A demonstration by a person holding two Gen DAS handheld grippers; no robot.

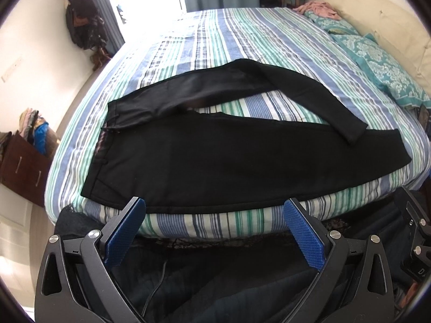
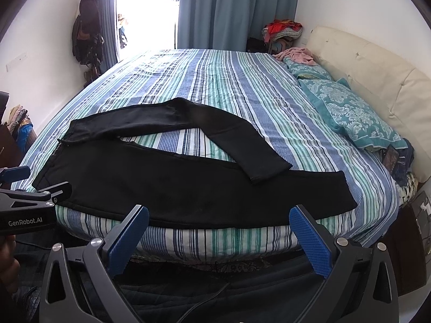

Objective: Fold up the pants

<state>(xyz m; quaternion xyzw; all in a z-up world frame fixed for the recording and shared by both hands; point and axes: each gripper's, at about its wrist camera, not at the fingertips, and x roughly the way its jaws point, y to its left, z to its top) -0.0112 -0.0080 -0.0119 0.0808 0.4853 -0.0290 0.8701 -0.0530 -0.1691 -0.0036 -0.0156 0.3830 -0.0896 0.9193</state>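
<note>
Black pants (image 1: 172,158) lie spread on a bed (image 1: 242,40) w/ a striped blue, green & white cover, along its near edge. Waistband sits toward the near-left corner; the near leg runs straight along the near edge to the right, hem close to the near-right corner. The far leg (image 2: 215,123) angles away toward the bed's middle, bends, then comes back so its cuff lies on top of the near leg, leaving a wedge of bare cover between the two. Left gripper (image 1: 214,215) hangs off the near edge, jaws wide apart, holding nothing; blue ridged pads (image 1: 122,237) point at the pants' near seam. Right gripper (image 2: 218,223) is likewise wide & empty, just off the near edge, further right along the near leg. Fabric looks like matte, soft knit or brushed cotton: light, limp, no stiffness, likely to drape & drag rather than slide cleanly on the cotton cover. Prob. best held at edges where layers stack: waistband corner for the left, cuff or hem for the right; a pinch mid-panel would likely catch only the top layer. The far leg needs straightening first, in my judgement. Teal patterned pillows (image 2: 353,115) lie along the right edge by a cream padded headboard (image 2: 371,70); blue curtains (image 2: 231,8) hang past the far edge.
</note>
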